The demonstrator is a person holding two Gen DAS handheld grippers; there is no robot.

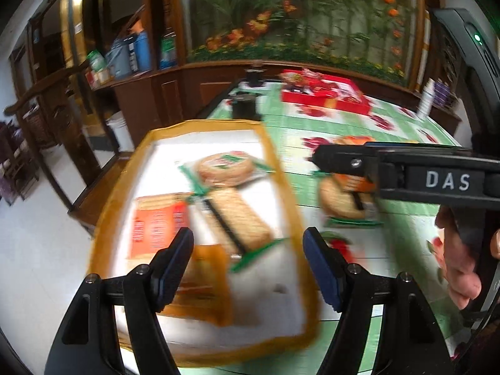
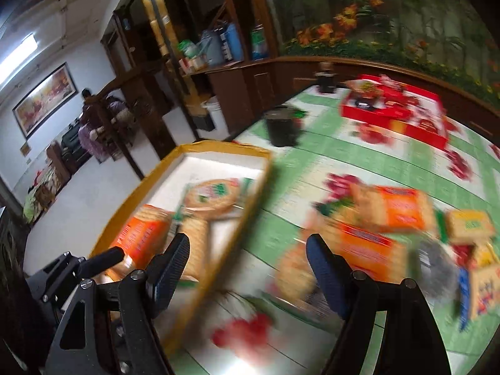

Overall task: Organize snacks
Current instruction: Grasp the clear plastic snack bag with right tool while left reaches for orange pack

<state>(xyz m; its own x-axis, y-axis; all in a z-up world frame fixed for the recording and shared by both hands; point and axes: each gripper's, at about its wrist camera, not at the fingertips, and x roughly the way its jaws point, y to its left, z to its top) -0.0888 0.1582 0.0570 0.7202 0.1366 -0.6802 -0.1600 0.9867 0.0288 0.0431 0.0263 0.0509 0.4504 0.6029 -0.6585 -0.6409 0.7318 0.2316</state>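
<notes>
A yellow-rimmed tray (image 1: 282,168) with a white floor holds several snack packs: a round biscuit pack (image 1: 225,168), a long cracker pack (image 1: 239,218), an orange pack (image 1: 159,225). My left gripper (image 1: 247,265) is open and empty above the tray's near end. My right gripper (image 2: 247,268) is open and empty over the tray's right rim (image 2: 250,206); it also shows in the left wrist view (image 1: 318,156), above a loose round biscuit pack (image 1: 343,200). More packs lie on the table: orange cracker packs (image 2: 397,209), a yellow pack (image 2: 468,226).
The table has a green floral cloth (image 2: 312,162). A red box (image 2: 397,109) of snacks sits at the far side. A black cup (image 2: 281,125) stands behind the tray. Wooden cabinets and a shelf with bottles (image 2: 218,47) lie beyond.
</notes>
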